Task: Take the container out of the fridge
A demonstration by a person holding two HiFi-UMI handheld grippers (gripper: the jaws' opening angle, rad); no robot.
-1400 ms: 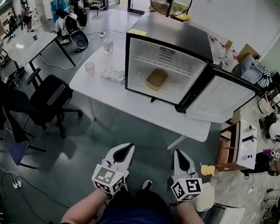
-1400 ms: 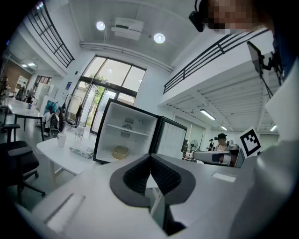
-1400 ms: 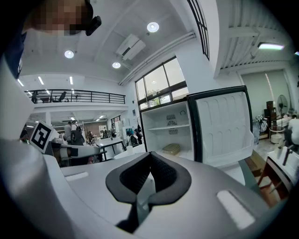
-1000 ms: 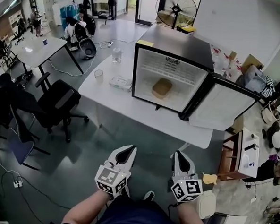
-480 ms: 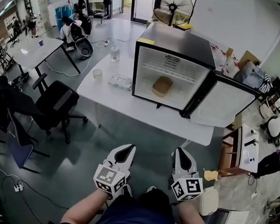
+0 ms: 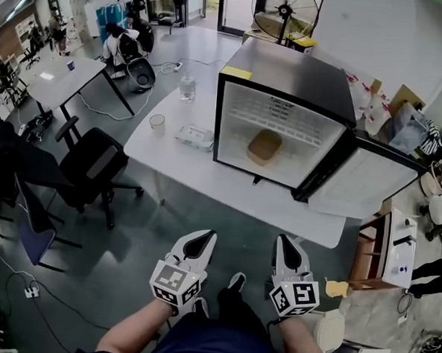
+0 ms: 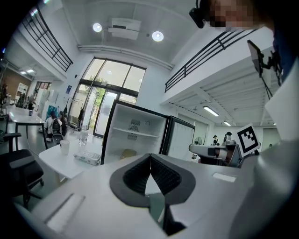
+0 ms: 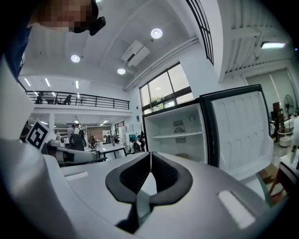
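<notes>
Container [image 6: 265, 146] indistinct inside fridge [image 6: 287, 73], well apart from closed, empty left gripper [image 6: 201, 240] and right gripper [image 6: 287, 243]

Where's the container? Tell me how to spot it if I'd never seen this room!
Find the white table with the fridge on it, door swung open. Look inside, below the white shelf: the container is the brownish tub. It is the only thing inside; the cup, bottle and packet stand outside.

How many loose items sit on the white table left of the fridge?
3: a clear bottle at the far edge, a cup near the left edge, a flat packet beside the fridge. The fridge may hide others.
</notes>
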